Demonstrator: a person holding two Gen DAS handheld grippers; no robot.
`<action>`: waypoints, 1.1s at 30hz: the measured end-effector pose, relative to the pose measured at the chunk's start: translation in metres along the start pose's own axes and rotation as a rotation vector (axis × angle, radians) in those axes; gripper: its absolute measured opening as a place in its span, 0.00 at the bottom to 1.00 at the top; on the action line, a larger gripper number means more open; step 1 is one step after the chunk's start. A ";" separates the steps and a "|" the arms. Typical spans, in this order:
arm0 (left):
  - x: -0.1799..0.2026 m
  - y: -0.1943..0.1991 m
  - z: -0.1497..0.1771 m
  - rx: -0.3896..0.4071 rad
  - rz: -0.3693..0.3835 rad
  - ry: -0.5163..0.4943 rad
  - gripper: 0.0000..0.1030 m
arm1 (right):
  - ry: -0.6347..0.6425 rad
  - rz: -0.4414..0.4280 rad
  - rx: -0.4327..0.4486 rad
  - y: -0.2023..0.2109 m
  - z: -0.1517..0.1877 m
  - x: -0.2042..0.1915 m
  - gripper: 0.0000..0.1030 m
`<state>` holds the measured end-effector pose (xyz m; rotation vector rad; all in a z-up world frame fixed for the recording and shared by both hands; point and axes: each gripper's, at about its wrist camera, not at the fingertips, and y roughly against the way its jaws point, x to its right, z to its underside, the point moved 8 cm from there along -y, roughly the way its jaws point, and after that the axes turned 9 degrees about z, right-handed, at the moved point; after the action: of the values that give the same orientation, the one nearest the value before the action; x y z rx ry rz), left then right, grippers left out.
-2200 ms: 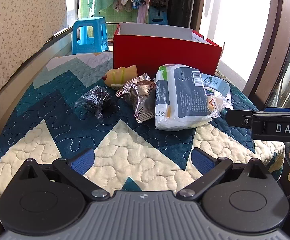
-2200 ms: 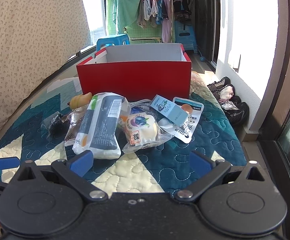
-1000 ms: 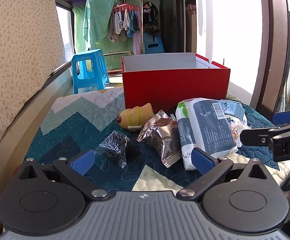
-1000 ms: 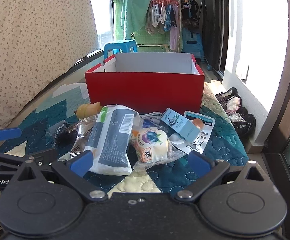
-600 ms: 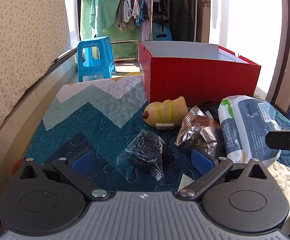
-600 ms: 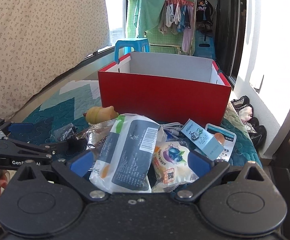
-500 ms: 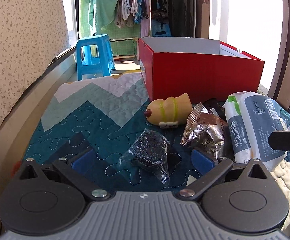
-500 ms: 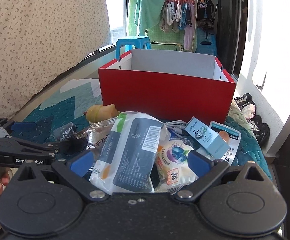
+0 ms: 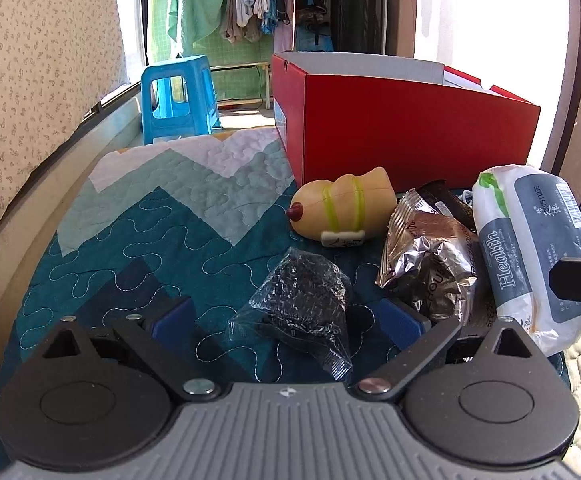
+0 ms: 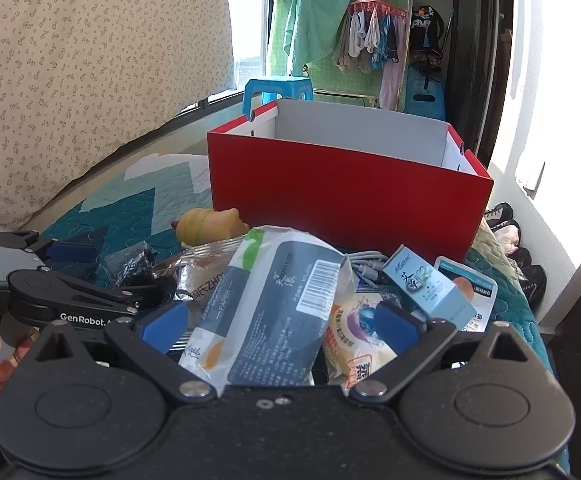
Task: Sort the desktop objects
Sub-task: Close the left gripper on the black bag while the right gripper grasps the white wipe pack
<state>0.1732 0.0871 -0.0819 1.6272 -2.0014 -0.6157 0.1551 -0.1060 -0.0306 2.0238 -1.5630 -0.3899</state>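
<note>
A black item in a clear bag [image 9: 302, 304] lies on the quilt between the fingers of my left gripper [image 9: 286, 316]; the jaws are closing, but the pads do not touch the bag. Beyond it are a yellow toy [image 9: 342, 208], a foil snack packet [image 9: 430, 260] and a white tissue pack [image 9: 530, 248]. My right gripper [image 10: 278, 326] stands open over the tissue pack [image 10: 274, 312], with a blueberry bun packet [image 10: 358, 332] by its right finger. An open red box [image 10: 346, 196] stands behind the pile. The left gripper [image 10: 118, 272] shows at the left around the bag [image 10: 128, 264].
A small blue carton [image 10: 426, 288], a sachet [image 10: 474, 292] and a white cable [image 10: 364, 264] lie right of the pile. The quilt [image 9: 170, 216] covers the table. A patterned curtain [image 10: 90, 80] is on the left. A blue stool [image 9: 178, 96] stands behind. Shoes [image 10: 510, 232] lie on the floor at right.
My left gripper has moved forward, down and to the left until the bagged black item sits between its fingers, which stand slightly closer together. The right gripper has edged closer to the tissue pack.
</note>
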 end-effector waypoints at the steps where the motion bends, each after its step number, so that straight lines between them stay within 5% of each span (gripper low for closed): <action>1: 0.001 -0.001 0.000 -0.004 0.003 -0.004 0.90 | -0.001 -0.002 0.000 -0.001 0.000 0.000 0.95; 8: 0.004 -0.005 0.002 -0.005 0.008 -0.020 0.73 | -0.005 -0.001 -0.003 -0.002 0.000 -0.001 0.91; 11: 0.005 -0.004 0.002 0.003 0.008 -0.023 0.67 | -0.013 -0.011 -0.012 -0.003 0.001 0.000 0.81; 13: 0.006 -0.003 0.002 0.007 0.012 -0.030 0.64 | -0.018 -0.008 -0.029 -0.004 0.003 0.001 0.43; 21: 0.009 -0.003 0.002 0.017 0.021 -0.035 0.57 | -0.043 -0.016 -0.062 -0.007 0.009 0.005 0.41; 33: 0.012 0.002 0.002 0.039 0.048 -0.016 0.32 | -0.096 -0.074 -0.080 -0.001 0.009 0.008 0.16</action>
<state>0.1684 0.0757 -0.0814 1.5969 -2.0702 -0.5773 0.1536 -0.1151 -0.0379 2.0314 -1.5071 -0.5772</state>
